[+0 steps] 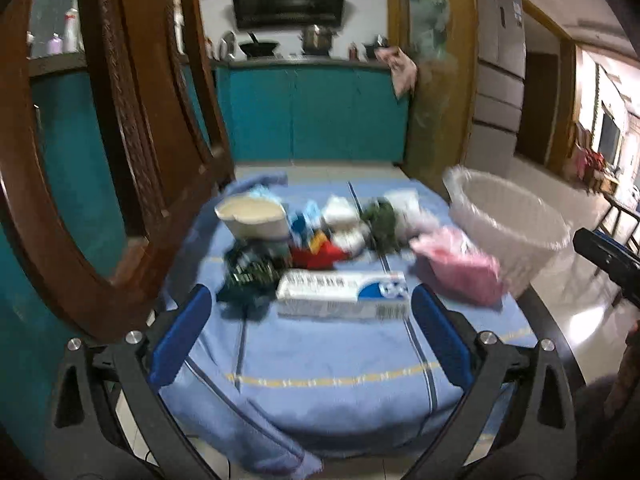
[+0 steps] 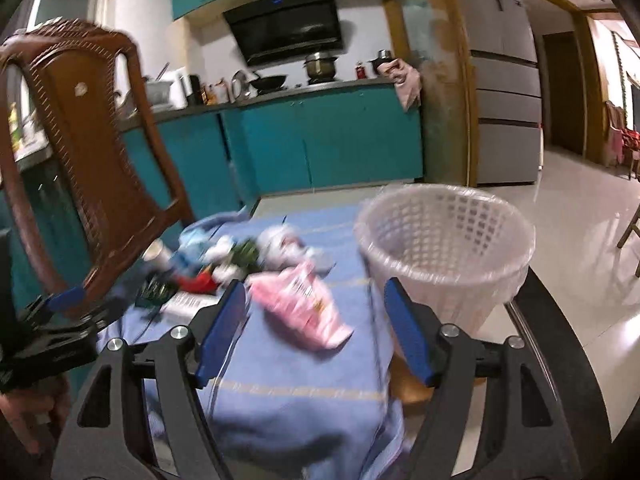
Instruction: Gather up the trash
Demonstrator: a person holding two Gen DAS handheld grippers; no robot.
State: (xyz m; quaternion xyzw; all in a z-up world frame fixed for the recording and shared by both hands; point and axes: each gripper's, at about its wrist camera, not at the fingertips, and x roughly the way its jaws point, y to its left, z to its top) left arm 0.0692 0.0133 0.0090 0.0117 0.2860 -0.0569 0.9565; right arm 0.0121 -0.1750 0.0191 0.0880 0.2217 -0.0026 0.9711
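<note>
1 toothpaste box (image 1: 343,293) lies flat, long axis crosswise (blurred).

Blurred trash pile (image 1: 320,240) on blue cloth (image 1: 320,360), lined white basket (image 2: 444,248) apparently empty alongside.

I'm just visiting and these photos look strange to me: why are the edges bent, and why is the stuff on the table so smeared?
Left wrist view: fisheye lens bows the brown chair; the trash pile is motion-smeared, though the white box stays fairly legible. Right wrist view: the pink packet and basket are streaked, dark corners frame the picture, and the floor glares.
</note>
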